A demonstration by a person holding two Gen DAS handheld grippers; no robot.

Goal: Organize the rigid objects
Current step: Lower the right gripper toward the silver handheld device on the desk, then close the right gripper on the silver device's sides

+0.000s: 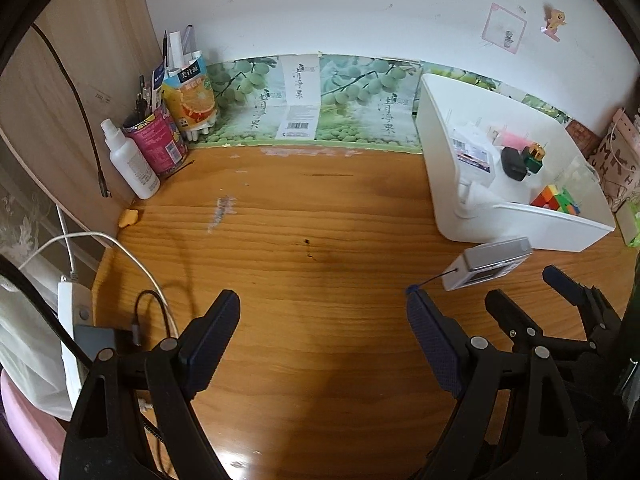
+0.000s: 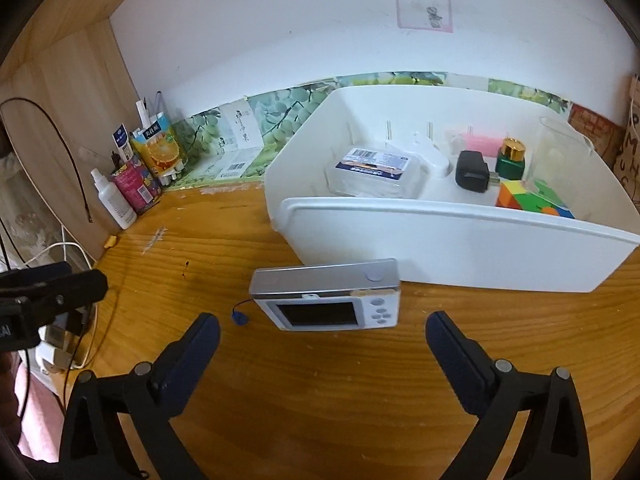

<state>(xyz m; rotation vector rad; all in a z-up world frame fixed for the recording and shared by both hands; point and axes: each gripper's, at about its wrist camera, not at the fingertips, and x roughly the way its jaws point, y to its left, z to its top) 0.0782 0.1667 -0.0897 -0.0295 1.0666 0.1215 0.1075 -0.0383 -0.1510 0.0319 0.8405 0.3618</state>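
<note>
small silver-and-white digital camera (image 2: 326, 295) by the desk's (image 2: 320, 400) front edge looks light, stiff, slippery; right tool (image 2: 322, 346) spread wide, empty, so pinch its short ends.

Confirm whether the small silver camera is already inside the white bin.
No. The camera lies on the wooden desk in front of the white bin, outside its front wall.

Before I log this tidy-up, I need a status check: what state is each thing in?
Left claw: open, empty.
Right claw: open, empty.
Camera: on the desk outside the bin, standing on its long edge, screen dark.
White bin: open-topped, partly filled.
Puzzle cube: in the bin, scrambled.
Charger plug: in the bin, unplugged.
</note>
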